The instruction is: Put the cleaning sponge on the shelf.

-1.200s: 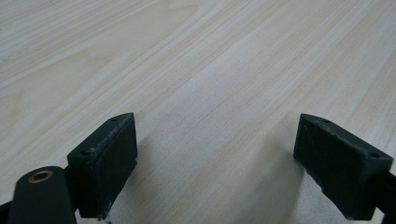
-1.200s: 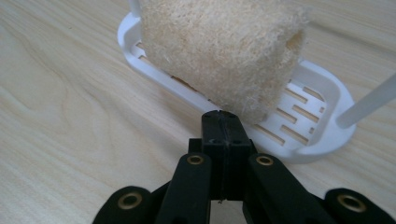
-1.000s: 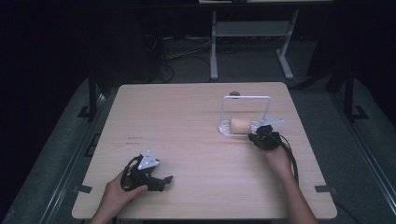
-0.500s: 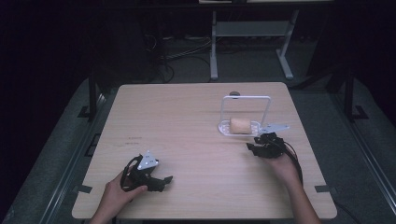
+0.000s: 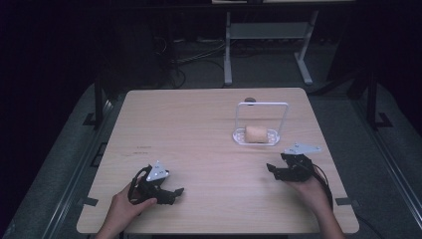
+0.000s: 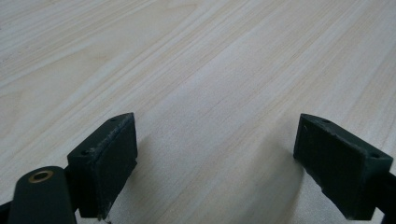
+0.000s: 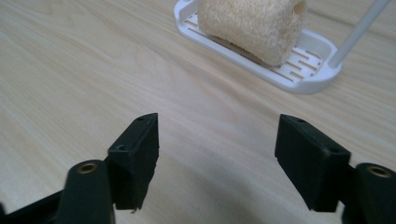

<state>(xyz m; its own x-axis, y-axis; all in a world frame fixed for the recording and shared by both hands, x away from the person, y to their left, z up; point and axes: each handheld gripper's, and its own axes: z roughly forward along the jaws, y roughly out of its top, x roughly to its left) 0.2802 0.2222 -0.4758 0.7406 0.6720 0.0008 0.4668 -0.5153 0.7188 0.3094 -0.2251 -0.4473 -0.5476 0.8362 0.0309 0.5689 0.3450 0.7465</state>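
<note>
Pulled back from the white slotted plastic tray (image 5: 256, 137), the right gripper (image 5: 274, 170) now sits nearer the person, well clear of the tan, rough-textured sponge block (image 5: 256, 133) it was almost touching a second ago. That block lies on the tray, under its tall white wire hoop (image 5: 262, 105), toward the far right of the pale wooden table (image 5: 199, 129). From the right gripper view the jaws stand wide apart with nothing between them, aimed past bare wood at the sponge block (image 7: 252, 25) and tray (image 7: 308, 70); my guess is the load was set down and let go. The left gripper (image 5: 169, 193) has not shifted, parked near the table's near-left edge in the person's hand (image 5: 124, 211). Its jaws also gape wide over bare tabletop, holding nothing, probably just kept out of the way.
</note>
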